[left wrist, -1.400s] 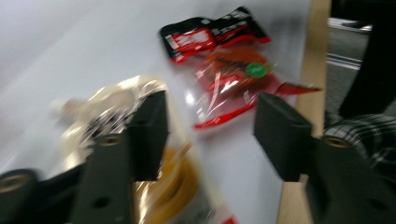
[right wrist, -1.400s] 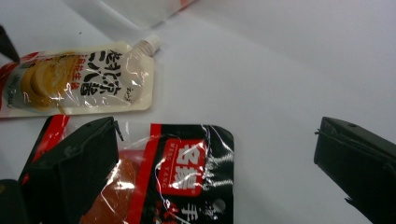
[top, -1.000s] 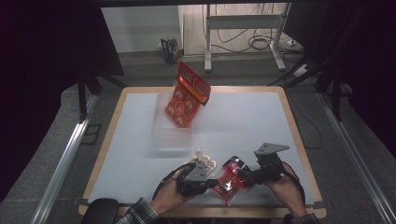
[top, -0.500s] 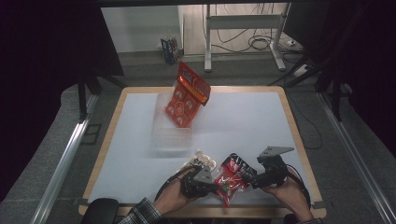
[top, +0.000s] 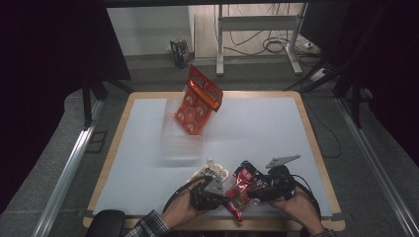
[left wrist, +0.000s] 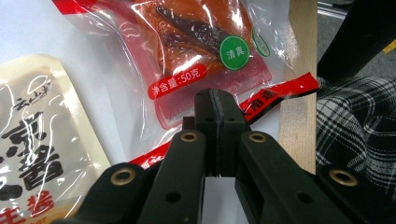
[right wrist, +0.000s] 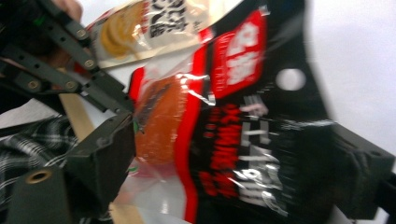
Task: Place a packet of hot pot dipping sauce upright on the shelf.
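A red and black snack packet (top: 241, 185) with an orange filling lies by the table's front edge, between my two grippers. My left gripper (top: 225, 200) sits at its left. In the left gripper view that gripper (left wrist: 217, 107) has its jaws pressed together on the packet's (left wrist: 201, 42) clear bottom seam. My right gripper (top: 253, 190) comes in from the right. In the right gripper view its (right wrist: 229, 158) jaws stand wide apart with the packet (right wrist: 224, 140) between them, against the left jaw. A cream packet (top: 211, 171) lies just behind.
A clear plastic box (top: 182, 143) stands mid-table with a tall red bag (top: 197, 101) leaning out of it. The wooden table edge (left wrist: 299, 93) and a plaid sleeve (left wrist: 355, 121) are close beside the left gripper. White tabletop (top: 267, 128) stretches to the right.
Both grippers and the red packet have moved nearer to the table's front edge. The box and the tall red bag have stayed put.
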Demonstrator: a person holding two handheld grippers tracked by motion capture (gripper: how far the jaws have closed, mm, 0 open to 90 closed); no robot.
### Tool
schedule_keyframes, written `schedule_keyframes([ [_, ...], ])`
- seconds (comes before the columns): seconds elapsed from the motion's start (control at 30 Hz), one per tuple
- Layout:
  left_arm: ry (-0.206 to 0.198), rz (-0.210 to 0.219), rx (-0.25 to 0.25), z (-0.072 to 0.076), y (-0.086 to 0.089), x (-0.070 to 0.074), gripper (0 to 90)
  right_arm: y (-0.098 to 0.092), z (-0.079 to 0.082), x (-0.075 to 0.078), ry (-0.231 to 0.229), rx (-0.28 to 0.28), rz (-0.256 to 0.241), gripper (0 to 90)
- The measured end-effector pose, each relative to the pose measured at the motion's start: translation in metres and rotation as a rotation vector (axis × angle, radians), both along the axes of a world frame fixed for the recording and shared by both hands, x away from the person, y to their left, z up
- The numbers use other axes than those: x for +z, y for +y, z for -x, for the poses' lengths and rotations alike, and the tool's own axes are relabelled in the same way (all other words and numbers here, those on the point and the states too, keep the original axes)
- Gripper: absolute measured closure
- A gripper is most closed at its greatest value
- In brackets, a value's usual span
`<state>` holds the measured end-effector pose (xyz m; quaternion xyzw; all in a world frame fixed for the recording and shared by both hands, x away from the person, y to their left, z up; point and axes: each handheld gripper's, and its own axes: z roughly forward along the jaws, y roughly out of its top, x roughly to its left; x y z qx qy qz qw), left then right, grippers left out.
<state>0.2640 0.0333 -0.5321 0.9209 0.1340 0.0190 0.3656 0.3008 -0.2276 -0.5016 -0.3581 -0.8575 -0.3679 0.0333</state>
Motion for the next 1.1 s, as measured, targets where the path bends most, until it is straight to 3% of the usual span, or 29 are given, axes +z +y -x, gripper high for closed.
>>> schedule_keyframes([
  [0.17,-0.005,-0.007,-0.005,0.001,0.001,0.000,90.0,0.010,0.001,-0.005,0.042,0.054,0.001,21.8],
  [0.3,-0.004,0.000,-0.004,0.001,0.002,0.000,90.0,0.015,0.001,-0.006,0.080,0.091,-0.067,34.0],
  [0.47,-0.026,-0.003,-0.005,0.003,0.001,0.000,90.0,0.019,0.004,0.001,0.046,0.102,-0.131,49.5],
  [0.53,-0.039,-0.006,-0.005,0.005,0.001,0.000,90.0,0.021,0.006,0.002,0.015,0.097,-0.115,59.7],
  [0.63,-0.060,-0.012,-0.004,0.007,0.000,0.000,90.0,0.019,0.006,0.002,0.042,0.100,-0.153,66.5],
  [0.77,-0.066,-0.016,-0.015,0.009,0.000,0.000,90.0,0.020,0.006,0.003,0.070,0.109,-0.198,70.1],
  [0.87,-0.097,-0.030,-0.024,0.012,-0.001,0.001,90.0,0.022,0.008,0.005,0.053,0.116,-0.187,70.3],
  [1.03,-0.139,-0.014,-0.027,0.018,-0.001,0.004,90.0,0.024,0.010,0.011,0.027,0.119,-0.168,70.7],
  [1.1,-0.137,0.008,-0.009,0.019,0.000,0.004,90.0,0.023,0.010,0.014,0.004,0.115,-0.159,70.8],
])
